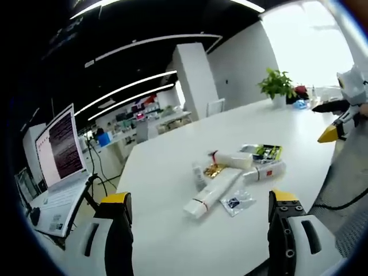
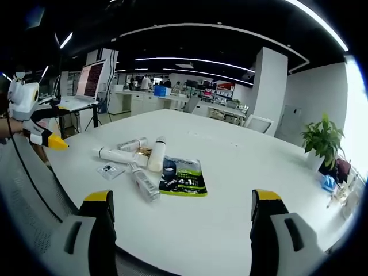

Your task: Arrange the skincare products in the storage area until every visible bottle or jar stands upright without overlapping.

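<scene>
Several skincare items lie flat in a loose cluster on the white table [image 1: 167, 167]. Among them are a long white tube [image 1: 213, 192], a white bottle [image 1: 233, 159], a red-labelled tube [image 1: 264, 171], a small bottle [image 1: 198, 175], a clear sachet [image 1: 237, 201] and a dark green packet [image 1: 264, 152]. My left gripper [image 1: 200, 197] hangs open short of them, holding nothing. From the opposite side I see the packet [image 2: 183, 177], the white bottle [image 2: 156, 155], a tube [image 2: 145, 183] and the long tube [image 2: 118, 155]. My right gripper [image 2: 181, 198] is open and off the items. The left gripper [image 2: 40, 129] shows at far left.
An open laptop [image 1: 60, 155] stands on a stand past the table's left end. A potted plant [image 1: 277, 85] sits at the far corner, with small items beside it. The right gripper [image 1: 339, 126] shows at the right edge. A white chair [image 2: 259, 123] stands beyond the table.
</scene>
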### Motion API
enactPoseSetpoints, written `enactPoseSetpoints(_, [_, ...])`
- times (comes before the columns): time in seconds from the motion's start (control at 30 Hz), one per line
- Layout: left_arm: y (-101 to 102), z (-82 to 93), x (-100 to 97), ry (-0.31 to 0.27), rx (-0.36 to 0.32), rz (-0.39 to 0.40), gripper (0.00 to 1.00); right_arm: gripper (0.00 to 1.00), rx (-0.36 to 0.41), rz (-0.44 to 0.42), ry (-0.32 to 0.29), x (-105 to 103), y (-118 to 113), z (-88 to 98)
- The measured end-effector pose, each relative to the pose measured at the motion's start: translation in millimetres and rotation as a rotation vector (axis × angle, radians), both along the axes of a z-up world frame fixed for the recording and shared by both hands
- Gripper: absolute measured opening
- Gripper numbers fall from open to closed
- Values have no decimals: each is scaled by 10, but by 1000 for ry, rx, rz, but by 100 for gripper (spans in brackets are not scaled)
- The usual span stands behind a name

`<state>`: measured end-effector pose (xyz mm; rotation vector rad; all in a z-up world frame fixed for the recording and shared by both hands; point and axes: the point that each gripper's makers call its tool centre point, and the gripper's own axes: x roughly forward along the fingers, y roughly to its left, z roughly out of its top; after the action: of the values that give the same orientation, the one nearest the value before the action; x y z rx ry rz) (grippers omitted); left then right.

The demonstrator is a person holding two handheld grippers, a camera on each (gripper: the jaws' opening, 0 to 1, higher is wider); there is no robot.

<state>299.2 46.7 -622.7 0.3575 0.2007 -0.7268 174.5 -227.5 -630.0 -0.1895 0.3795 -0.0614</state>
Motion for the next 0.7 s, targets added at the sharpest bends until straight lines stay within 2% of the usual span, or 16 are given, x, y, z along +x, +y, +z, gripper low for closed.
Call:
enactPoseSetpoints(0.13, [-26, -53, 18, 52, 13, -10, 97, 99, 15, 22, 56, 11, 30, -76])
enactPoseSetpoints(0.2, [-54, -56, 23, 52, 37, -23, 97, 99, 15, 31, 86, 19, 25, -91])
enactPoseSetpoints(0.37, [-205, -66, 58, 69, 72, -68, 97, 99, 62, 51, 114, 149, -3, -77])
enactPoseSetpoints(0.43, [-297, -73, 84, 78, 68, -93, 97, 99, 51, 69, 116, 247, -27, -55])
enactPoseSetpoints(0.53, [-443, -63, 91, 92, 41, -130, 94, 99, 93, 104, 114, 428, 4, -32])
enactPoseSetpoints(0.6, [-509, -61, 116, 95, 26, -142, 92, 99, 110, 138, 147, 545, 52, -58])
enactPoseSetpoints(0.7, [-536, -144, 171, 144, 23, -135, 82, 99, 74, 188, 167, 745, 115, -48])
